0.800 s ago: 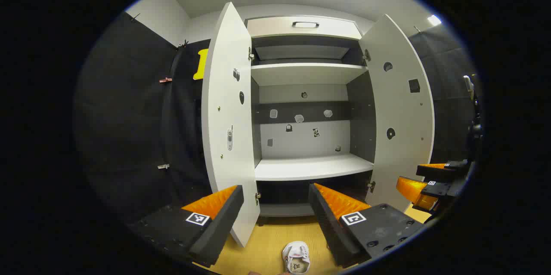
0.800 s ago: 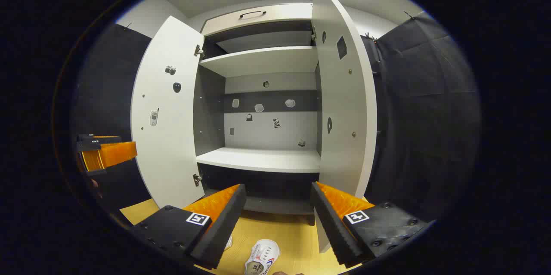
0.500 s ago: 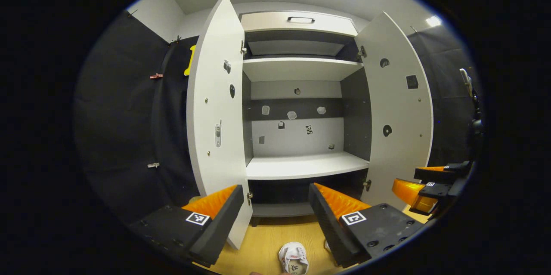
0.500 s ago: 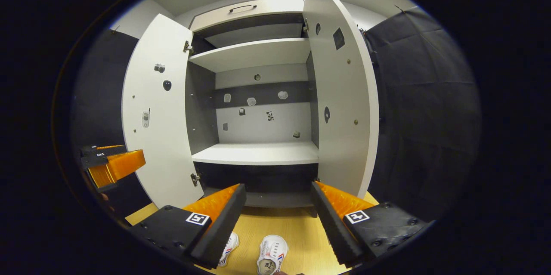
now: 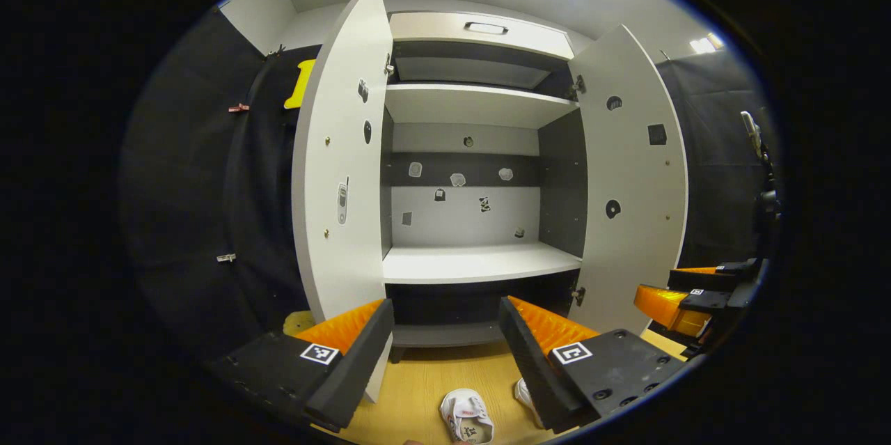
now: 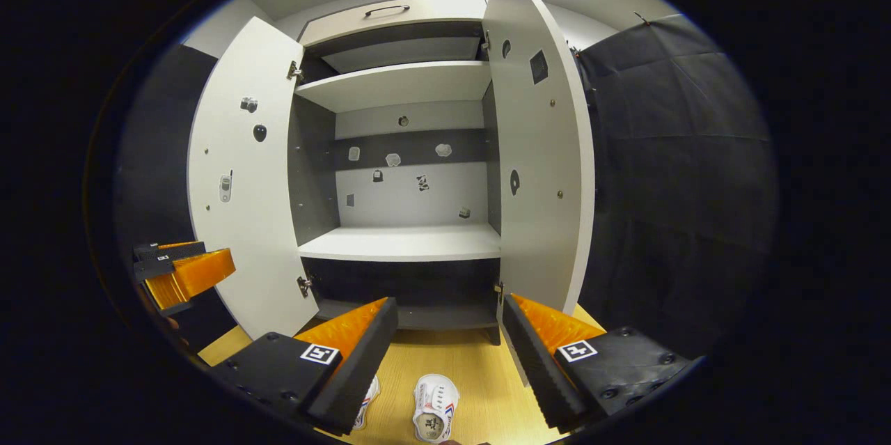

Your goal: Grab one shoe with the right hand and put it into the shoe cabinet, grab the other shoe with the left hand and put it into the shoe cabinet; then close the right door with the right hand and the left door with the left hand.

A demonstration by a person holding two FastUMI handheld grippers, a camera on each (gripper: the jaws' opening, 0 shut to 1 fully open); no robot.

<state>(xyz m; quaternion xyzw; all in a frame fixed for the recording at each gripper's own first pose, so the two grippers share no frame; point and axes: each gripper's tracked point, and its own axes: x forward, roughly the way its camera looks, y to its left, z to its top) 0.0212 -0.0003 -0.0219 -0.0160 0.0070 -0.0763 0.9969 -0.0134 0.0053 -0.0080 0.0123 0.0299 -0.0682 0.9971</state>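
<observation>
Left gripper view shows your left hand-held gripper (image 5: 445,333) spread wide with nothing between its fingers, facing the shoe cabinet (image 5: 480,264), whose left door (image 5: 341,173) and right door (image 5: 637,187) both stand open. On the wooden floor (image 5: 424,389) at 6 o'clock sits one white shoe (image 5: 466,416), with the other shoe (image 5: 523,395) just beside it at 5 o'clock, partly hidden by a finger. Your right hand-held gripper (image 6: 449,340) is likewise wide open and empty in the right gripper view, above both shoes; you see it at 4 o'clock in the left gripper view
</observation>
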